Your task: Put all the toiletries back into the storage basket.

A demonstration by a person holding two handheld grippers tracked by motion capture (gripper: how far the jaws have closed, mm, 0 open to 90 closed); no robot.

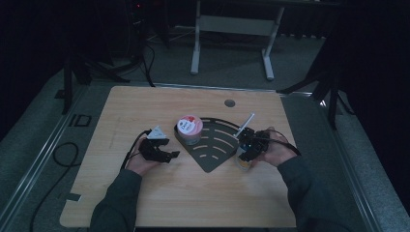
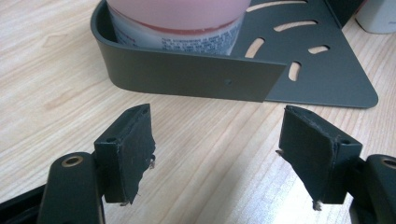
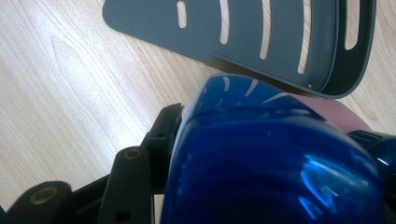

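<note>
While clamped: right gripper (image 3: 261, 154), blue bottle (image 3: 275, 163)

A dim room is seen from above. A light wooden table (image 1: 145, 203) is set on grey floor (image 1: 34, 145) — a round hole (image 1: 229, 103) is cut near its far edge. Beyond it, a white-legged desk frame (image 1: 232, 29) is placed; cables (image 1: 65, 154) are laid at left.

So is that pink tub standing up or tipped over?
Upright. The pink tub stands in the rounded corner of the dark slotted tray, its lid facing up; the left tongs hang open before it.
</note>
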